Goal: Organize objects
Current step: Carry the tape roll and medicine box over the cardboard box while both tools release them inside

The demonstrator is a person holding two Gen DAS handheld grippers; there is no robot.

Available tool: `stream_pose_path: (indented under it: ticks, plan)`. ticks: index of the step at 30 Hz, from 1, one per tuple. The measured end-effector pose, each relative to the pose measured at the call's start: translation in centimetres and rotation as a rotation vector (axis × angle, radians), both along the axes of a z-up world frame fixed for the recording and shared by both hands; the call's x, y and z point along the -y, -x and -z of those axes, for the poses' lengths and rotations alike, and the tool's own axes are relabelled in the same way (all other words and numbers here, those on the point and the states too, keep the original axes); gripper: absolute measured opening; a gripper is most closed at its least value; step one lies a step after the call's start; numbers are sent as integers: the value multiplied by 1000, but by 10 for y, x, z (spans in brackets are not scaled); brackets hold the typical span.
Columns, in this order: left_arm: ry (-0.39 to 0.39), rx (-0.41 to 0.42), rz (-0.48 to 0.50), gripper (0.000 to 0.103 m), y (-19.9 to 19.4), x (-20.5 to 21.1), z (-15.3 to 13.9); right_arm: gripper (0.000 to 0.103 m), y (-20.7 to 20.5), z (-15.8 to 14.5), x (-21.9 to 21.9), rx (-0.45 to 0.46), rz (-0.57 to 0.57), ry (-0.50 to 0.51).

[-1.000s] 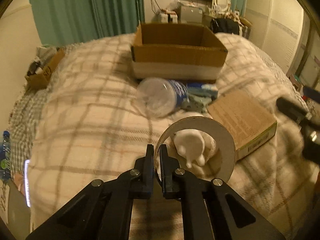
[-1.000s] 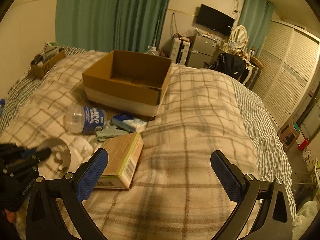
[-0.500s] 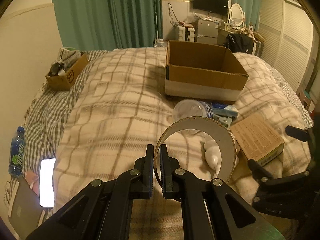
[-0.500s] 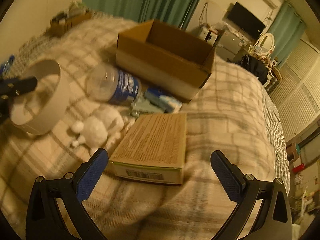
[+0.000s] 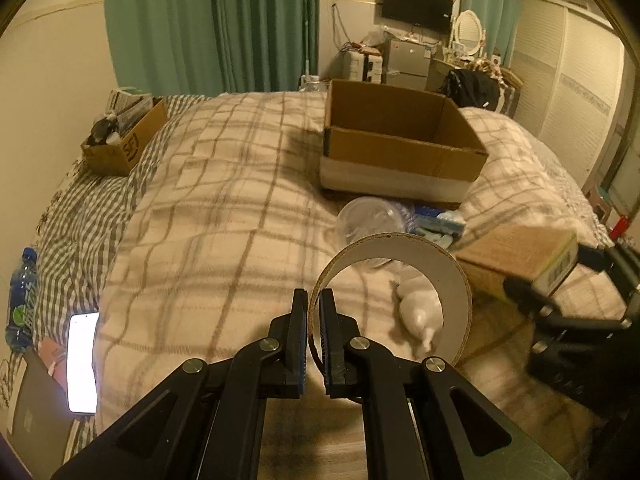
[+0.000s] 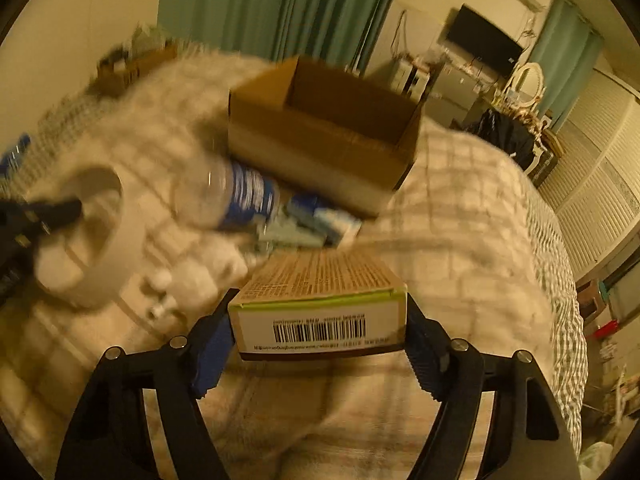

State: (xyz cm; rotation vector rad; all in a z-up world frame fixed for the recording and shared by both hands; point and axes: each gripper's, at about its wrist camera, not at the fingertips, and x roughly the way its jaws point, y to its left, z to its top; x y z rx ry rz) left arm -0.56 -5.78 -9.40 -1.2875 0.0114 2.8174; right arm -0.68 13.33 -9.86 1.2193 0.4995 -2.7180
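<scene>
While the bed (image 5: 224, 216) fills both views under its plaid blanket, start at the far left: a blue bottle (image 5: 21, 300) and a lit phone (image 5: 83, 362) lie at the edge, with a small box of clutter (image 5: 124, 142) further back. Moving in, the left claw (image 5: 314, 320) is pinched tight on the wall of a cardboard ring (image 5: 404, 276), holding it upright on edge; a white soft toy (image 5: 420, 308) shows through the hole, lying on the blanket. Just behind the ring, a clear plastic bottle (image 5: 366, 220) lies on its side, next to a blue packet (image 5: 440, 220), both right in front of the big open cardboard box (image 5: 400, 148). Over to the right, the right claw (image 6: 318, 320) is clamped on a flat printed carton (image 6: 320, 284), blue pads (image 6: 210, 356) pressed against both sides, barcode end facing the camera. Whether that carton is clear of the blanket, I cannot tell; the view is blurred.
</scene>
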Motion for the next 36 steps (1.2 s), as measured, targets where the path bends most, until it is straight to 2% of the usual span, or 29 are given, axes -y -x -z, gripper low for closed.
stream_pose_path:
  ticks: [3, 6, 9, 14, 19, 22, 26, 30, 32, 36]
  plan:
    - [-35, -6, 31, 5, 6, -4, -14, 74, -1, -29, -4, -72, -10, 14]
    - [-15, -61, 44, 5, 16, -9, -39, 74, 3, -66, -13, -140, -24, 68]
    - [-31, -111, 72, 5, 36, -15, -70, 74, 10, -105, -16, -224, -38, 72]
    - [-4, -203, 93, 5, 97, -30, -126, 74, 43, -166, -18, -344, -70, 94]
    - [-18, -192, 82, 5, 167, -42, -144, 74, 109, -202, -18, -381, -71, 138]
    - [26, -178, 44, 5, 210, -50, -137, 74, 152, -202, -20, -375, -50, 135]
    - [6, -119, 31, 5, 253, -53, -103, 74, 212, -180, -28, -304, -14, 169]
    - [31, -68, 40, 5, 277, -61, -66, 74, 263, -134, -32, -202, 20, 179]
    - [57, -45, 44, 5, 282, -63, -44, 74, 277, -111, -33, -160, 22, 193]
    - [69, -20, 66, 6, 290, -66, -21, 74, 285, -75, -37, -119, 24, 232]
